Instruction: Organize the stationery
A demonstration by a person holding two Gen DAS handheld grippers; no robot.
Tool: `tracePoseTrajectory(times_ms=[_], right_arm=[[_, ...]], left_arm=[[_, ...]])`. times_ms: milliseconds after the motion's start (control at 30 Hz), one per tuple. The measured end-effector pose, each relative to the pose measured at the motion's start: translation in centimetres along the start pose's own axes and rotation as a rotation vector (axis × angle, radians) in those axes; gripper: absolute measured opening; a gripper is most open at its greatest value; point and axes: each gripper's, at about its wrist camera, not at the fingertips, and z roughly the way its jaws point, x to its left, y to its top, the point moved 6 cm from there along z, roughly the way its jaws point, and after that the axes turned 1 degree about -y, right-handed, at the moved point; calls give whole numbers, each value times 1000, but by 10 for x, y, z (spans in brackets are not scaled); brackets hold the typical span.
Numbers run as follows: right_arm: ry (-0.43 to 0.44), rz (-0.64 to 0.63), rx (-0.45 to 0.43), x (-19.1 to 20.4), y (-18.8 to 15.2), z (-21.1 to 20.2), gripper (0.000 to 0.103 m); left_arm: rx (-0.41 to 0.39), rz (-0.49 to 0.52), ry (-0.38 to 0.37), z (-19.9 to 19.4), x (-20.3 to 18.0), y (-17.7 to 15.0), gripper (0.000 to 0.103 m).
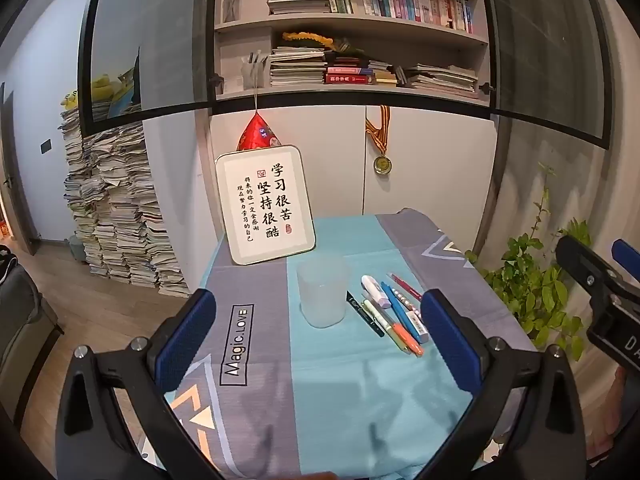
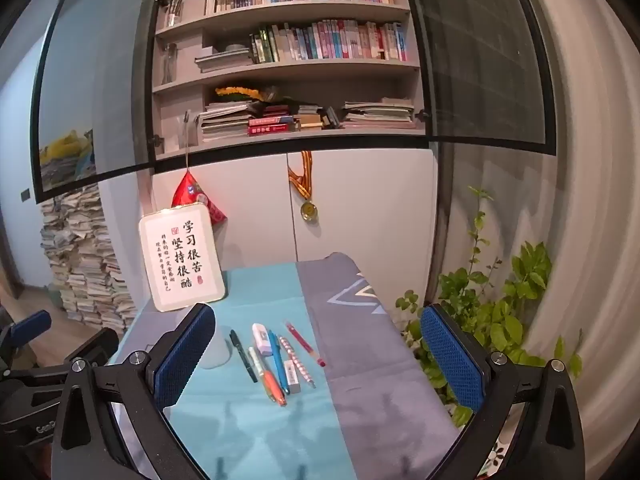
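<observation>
Beside cup point(image 1: 322, 294), pens point(image 1: 394, 316) point away.

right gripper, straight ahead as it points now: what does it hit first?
Probably the loose pens on the tablecloth: they lie ahead between the open right gripper fingers. Depth is unclear, so the cloth might come first.

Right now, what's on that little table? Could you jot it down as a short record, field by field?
surface: table cloth in teal and grey
container: translucent cup, upright, nothing visible inside
stationery: black pen, orange highlighter, blue pen, red pen, eraser, lying side by side right of the cup
backdrop: calligraphy sign leaning at the table's far edge
left gripper: open, holding nothing
right gripper: open, holding nothing
</observation>
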Motion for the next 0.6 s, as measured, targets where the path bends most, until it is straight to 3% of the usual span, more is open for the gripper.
tracePoseTrajectory(times_ms=[367,600], right_arm=[[-7,-20,-99,11,15,-39,103],[6,-13,-114,13,18,-52,103]], left_arm=[[-52,-9,-7,-21,-3,3,102],[-91,-18,-9,-38,0,7,102]])
